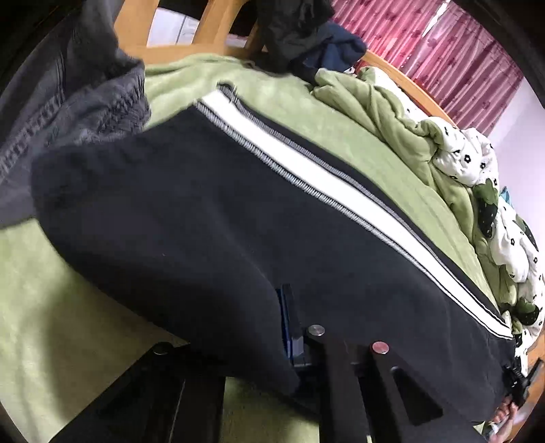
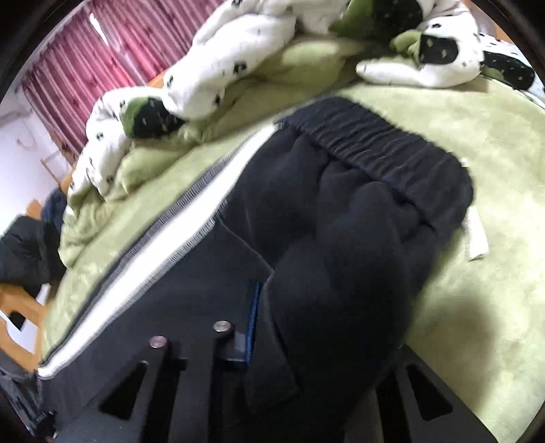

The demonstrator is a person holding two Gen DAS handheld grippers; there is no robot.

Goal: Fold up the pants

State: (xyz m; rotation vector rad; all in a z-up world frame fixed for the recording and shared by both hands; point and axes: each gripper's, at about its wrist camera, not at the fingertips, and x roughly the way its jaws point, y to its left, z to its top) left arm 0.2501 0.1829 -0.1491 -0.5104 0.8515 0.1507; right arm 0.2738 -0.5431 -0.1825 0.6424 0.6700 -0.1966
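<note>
Dark navy pants (image 1: 211,218) with a white side stripe (image 1: 306,191) lie stretched over a green blanket (image 1: 51,306). My left gripper (image 1: 287,327) is shut on the pants fabric near the leg end; cloth drapes over its fingers. In the right wrist view the same pants (image 2: 340,259) show their elastic waistband (image 2: 385,150) and stripe (image 2: 163,245). My right gripper (image 2: 262,327) is shut on the pants near the waist, with fabric bunched over it. The fingertips of both are hidden under cloth.
A grey garment (image 1: 75,112) lies at the left. A dark clothes pile (image 1: 299,37) sits by the wooden bed frame (image 1: 211,27). A rumpled white and green duvet (image 2: 238,61) lies behind. Pink curtains (image 1: 442,51) hang beyond. A white tag (image 2: 477,238) lies by the waistband.
</note>
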